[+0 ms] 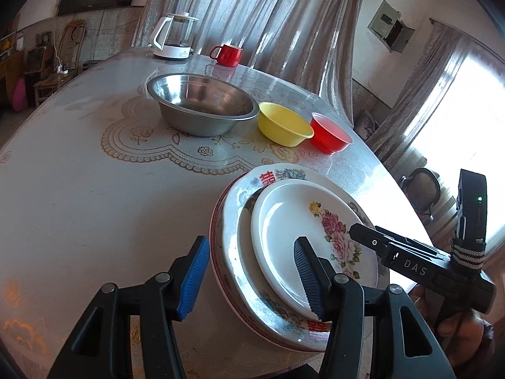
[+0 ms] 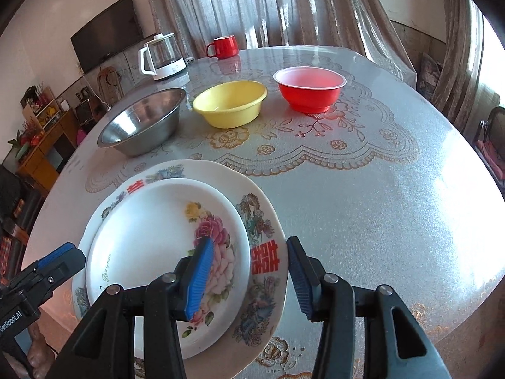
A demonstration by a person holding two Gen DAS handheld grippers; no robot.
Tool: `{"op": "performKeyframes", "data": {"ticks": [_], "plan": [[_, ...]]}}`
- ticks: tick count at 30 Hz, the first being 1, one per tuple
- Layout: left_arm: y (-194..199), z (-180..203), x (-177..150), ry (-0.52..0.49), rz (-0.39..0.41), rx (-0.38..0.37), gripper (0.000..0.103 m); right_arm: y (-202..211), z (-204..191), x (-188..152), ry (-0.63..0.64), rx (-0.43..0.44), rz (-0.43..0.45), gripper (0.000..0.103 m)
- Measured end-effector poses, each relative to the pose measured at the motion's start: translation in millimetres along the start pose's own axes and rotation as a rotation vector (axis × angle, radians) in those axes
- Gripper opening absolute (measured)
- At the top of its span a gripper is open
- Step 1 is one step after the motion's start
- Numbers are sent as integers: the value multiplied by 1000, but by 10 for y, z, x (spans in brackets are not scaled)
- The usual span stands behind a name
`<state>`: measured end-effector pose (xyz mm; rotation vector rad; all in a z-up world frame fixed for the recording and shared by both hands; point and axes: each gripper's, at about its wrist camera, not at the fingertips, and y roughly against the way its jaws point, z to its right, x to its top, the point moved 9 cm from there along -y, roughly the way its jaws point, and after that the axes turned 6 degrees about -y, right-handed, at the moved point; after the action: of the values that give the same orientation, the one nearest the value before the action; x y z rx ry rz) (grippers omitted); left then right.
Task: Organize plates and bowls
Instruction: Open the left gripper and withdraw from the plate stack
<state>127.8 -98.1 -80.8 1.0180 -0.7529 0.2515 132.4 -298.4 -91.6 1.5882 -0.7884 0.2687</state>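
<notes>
A small white plate with pink roses [image 1: 284, 221] [image 2: 142, 221] lies on a larger plate with red characters [image 1: 233, 214] [image 2: 221, 173] near the table's front edge. A red-rimmed plate shows under them in the left wrist view. My left gripper [image 1: 252, 279] is open and straddles the stack's left rim, one pad outside it and one over the small plate. My right gripper [image 2: 249, 279] is open astride the right rim, with its left pad above the roses. Behind stand a steel bowl [image 1: 202, 104] [image 2: 142, 120], a yellow bowl [image 1: 284, 123] [image 2: 230, 102] and a red bowl [image 1: 329, 132] [image 2: 309, 88].
A round table [image 2: 378, 205] with a lace-patterned cover carries everything. At its far side stand a white-and-glass kettle [image 1: 173, 36] [image 2: 162, 57] and a red mug [image 1: 227, 55] [image 2: 224, 46]. Curtains hang behind the table. A chair [image 1: 423, 189] stands off to the right.
</notes>
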Motion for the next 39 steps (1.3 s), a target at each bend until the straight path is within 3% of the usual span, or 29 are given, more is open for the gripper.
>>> {"op": "performKeyframes", "data": {"ticks": [9, 20, 39], "plan": [[-28, 31, -27, -15, -12, 10, 56, -23, -81, -45, 108, -67, 9, 55], [28, -84, -7, -22, 3, 89, 60, -19, -52, -28, 80, -33, 3, 55], [55, -176, -58, 0, -9, 112, 62, 125, 46, 86, 1, -7, 59, 55]]}}
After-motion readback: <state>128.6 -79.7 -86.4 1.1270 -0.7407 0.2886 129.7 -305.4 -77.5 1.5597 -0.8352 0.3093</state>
